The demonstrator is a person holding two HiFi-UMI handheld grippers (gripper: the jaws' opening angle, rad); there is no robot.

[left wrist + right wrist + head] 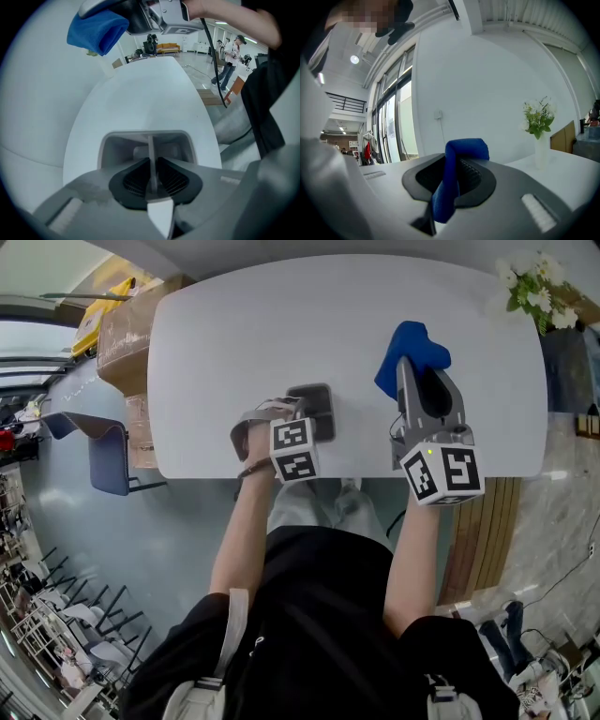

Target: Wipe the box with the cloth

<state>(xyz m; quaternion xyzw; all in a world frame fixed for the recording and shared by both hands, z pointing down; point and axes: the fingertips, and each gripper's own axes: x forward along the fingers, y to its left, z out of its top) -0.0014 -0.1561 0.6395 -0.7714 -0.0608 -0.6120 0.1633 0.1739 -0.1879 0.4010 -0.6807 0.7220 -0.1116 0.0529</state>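
Blue cloth (461, 150) pinched in right claw (449, 185), near the grey box (117, 140) clamped by left claw (152, 176)

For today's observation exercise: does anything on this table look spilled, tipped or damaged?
Nothing stands out. The grey box looks level, one wall clamped by the left gripper; the right gripper holds the blue cloth; the flowers stand upright.

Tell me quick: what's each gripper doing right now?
Left gripper: closed on the wall of the box.
Right gripper: closed, holding the blue cloth.
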